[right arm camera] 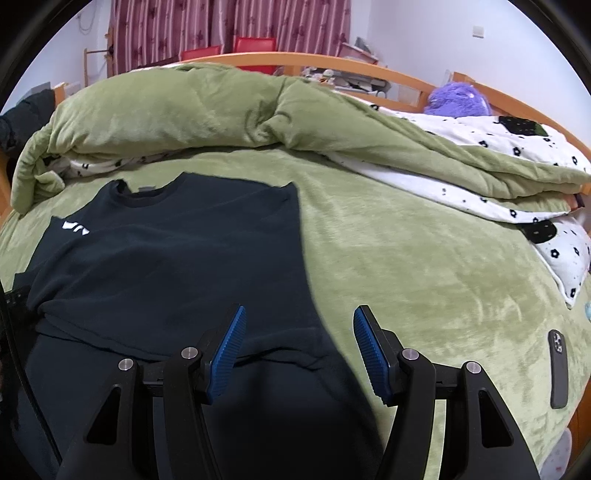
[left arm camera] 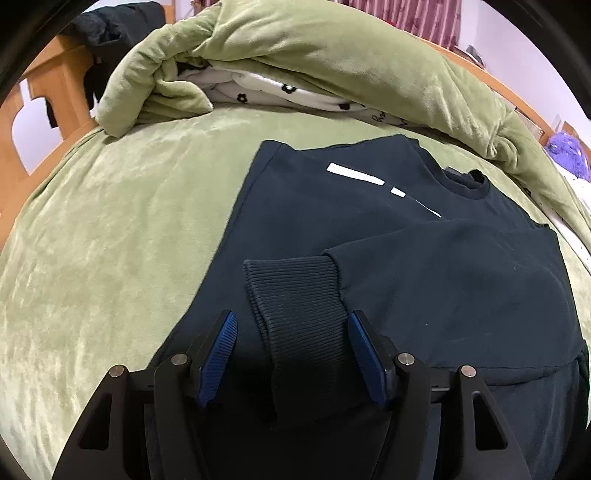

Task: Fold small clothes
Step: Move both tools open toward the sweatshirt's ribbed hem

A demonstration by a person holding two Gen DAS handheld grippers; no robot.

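A dark navy sweatshirt (left arm camera: pixel 332 206) with a white chest mark lies flat on the green bed cover (left arm camera: pixel 110 240). One sleeve is folded across the body, and its ribbed cuff (left arm camera: pixel 295 295) lies between the fingers of my left gripper (left arm camera: pixel 291 321), which is open just above it. In the right wrist view the sweatshirt (right arm camera: pixel 166 251) fills the left half. My right gripper (right arm camera: pixel 299 317) is open and empty over the sweatshirt's right edge, with one blue pad (right arm camera: pixel 369 343) above the bed cover (right arm camera: pixel 424 258).
A rolled green quilt (right arm camera: pixel 184 110) with a white flowered lining lies across the back of the bed. A black phone (right arm camera: pixel 558 369) lies on the cover at the right. A purple plush toy (right arm camera: pixel 458 99) sits by the wooden bed rail (right arm camera: pixel 332 61). A dark garment (left arm camera: pixel 107 29) hangs at the far left.
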